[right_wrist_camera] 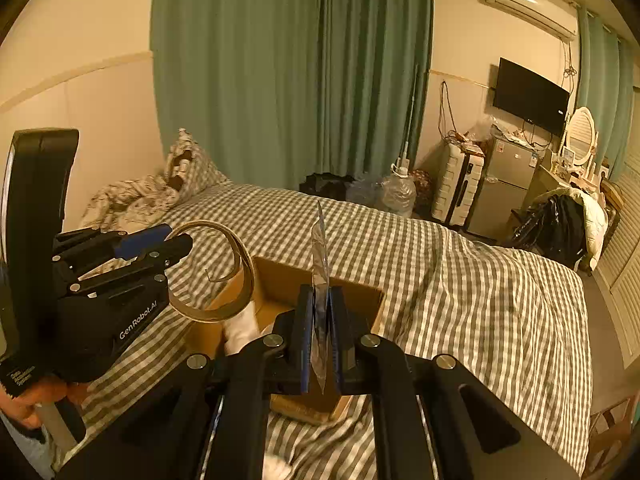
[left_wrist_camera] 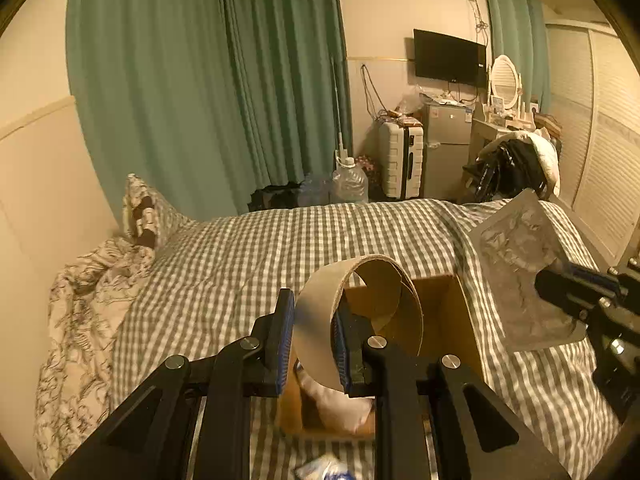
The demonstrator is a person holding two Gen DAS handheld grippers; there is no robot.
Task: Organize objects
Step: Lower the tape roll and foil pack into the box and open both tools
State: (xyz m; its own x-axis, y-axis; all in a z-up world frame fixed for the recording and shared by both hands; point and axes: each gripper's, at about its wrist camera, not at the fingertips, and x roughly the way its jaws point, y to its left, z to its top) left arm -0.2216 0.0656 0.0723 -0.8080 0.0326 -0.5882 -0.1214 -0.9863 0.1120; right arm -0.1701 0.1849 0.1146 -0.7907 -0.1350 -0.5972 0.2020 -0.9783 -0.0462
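Note:
My left gripper [left_wrist_camera: 314,344] is shut on the wall of a brown cardboard tape ring [left_wrist_camera: 360,312] and holds it above an open cardboard box [left_wrist_camera: 456,320] on the checked bed. In the right wrist view the ring [right_wrist_camera: 224,268] curls out of the left gripper [right_wrist_camera: 160,244] over the box [right_wrist_camera: 280,280]. My right gripper [right_wrist_camera: 320,344] is shut on a clear plastic blister pack [right_wrist_camera: 320,264], seen edge-on above the box. The pack [left_wrist_camera: 520,272] shows flat in the left wrist view, held by the right gripper [left_wrist_camera: 560,284]. Something white [left_wrist_camera: 340,404] lies inside the box.
A grey checked duvet [left_wrist_camera: 280,248] covers the bed, with a patterned pillow [left_wrist_camera: 140,208] and crumpled sheet at the left. A blue-white wrapper [left_wrist_camera: 324,472] lies near the front. Beyond the bed stand water bottles [left_wrist_camera: 350,182], a suitcase [left_wrist_camera: 400,160], a small fridge and a chair with clothes.

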